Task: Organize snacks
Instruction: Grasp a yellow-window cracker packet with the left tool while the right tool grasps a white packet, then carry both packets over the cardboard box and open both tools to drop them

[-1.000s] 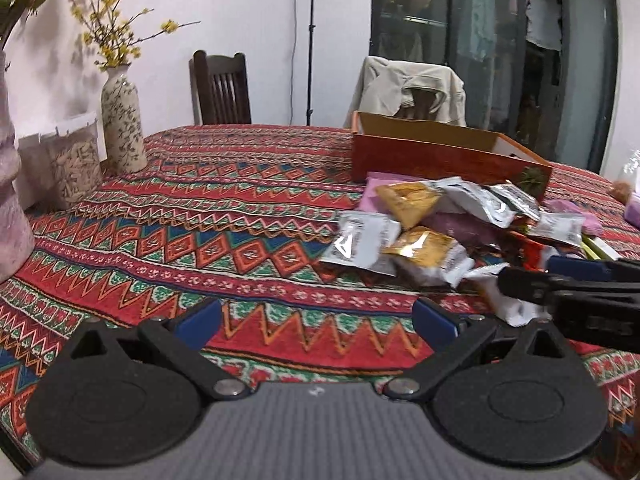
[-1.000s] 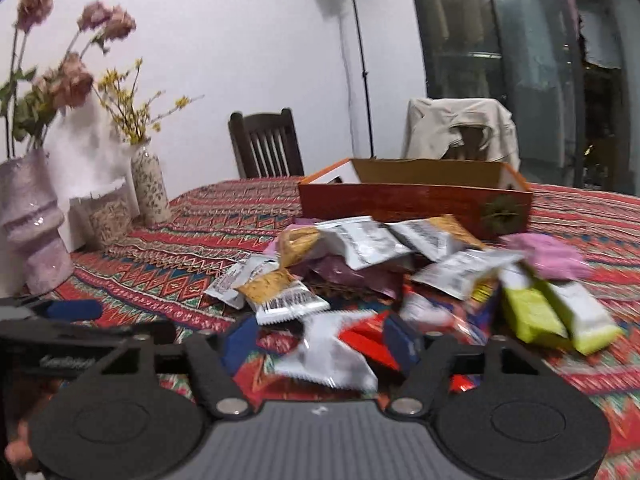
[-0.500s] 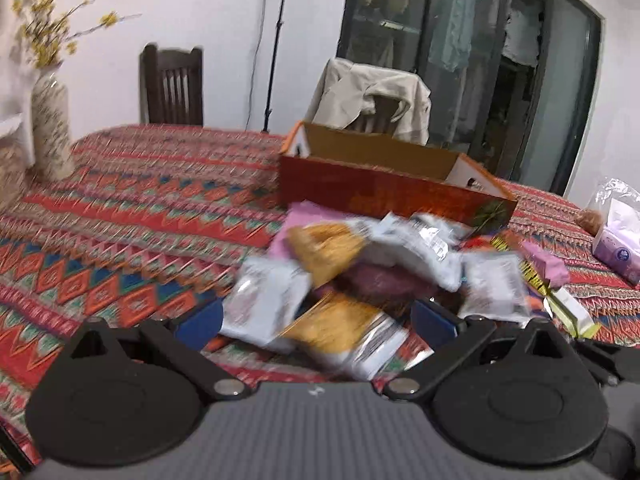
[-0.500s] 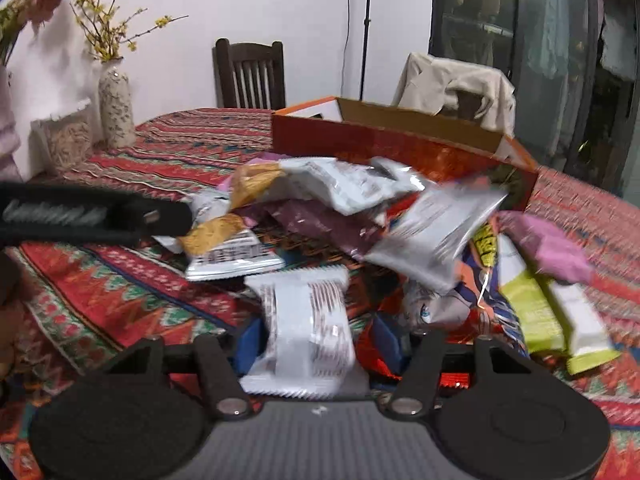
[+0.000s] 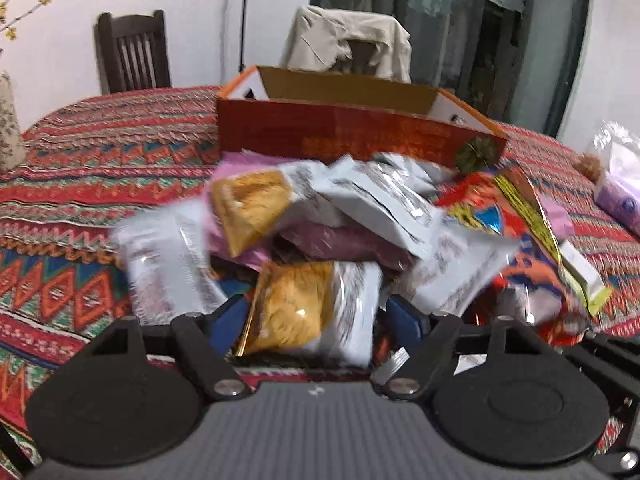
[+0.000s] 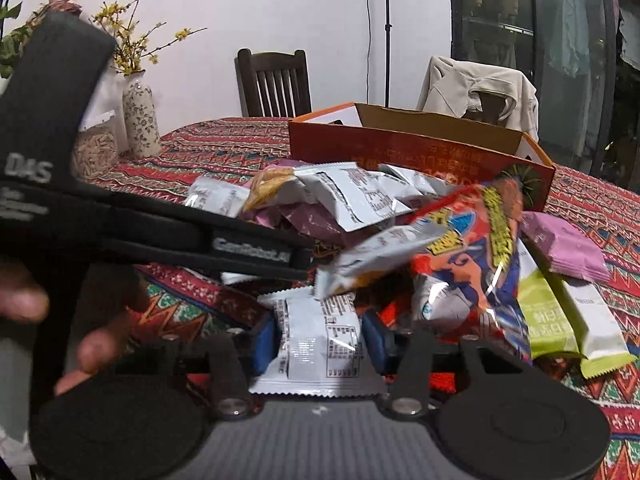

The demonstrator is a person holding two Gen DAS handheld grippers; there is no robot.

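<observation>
Snacks get sorted: our left hand-held gripper [image 5: 316, 316] has just closed around a gold packet [image 5: 308, 312] while the right hand-held gripper [image 6: 318, 340] clamps a white packet [image 6: 316, 344] (orange box [image 6: 420, 152] waits behind), both ready to lift off the table [image 5: 100, 184].

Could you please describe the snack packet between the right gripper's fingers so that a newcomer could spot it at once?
Start at the orange cardboard box on the patterned tablecloth, then come down the snack pile to its near edge. There the white packet sits between the right gripper fingers: plain white with black print, unlike the colourful cartoon bag beside it.
</observation>
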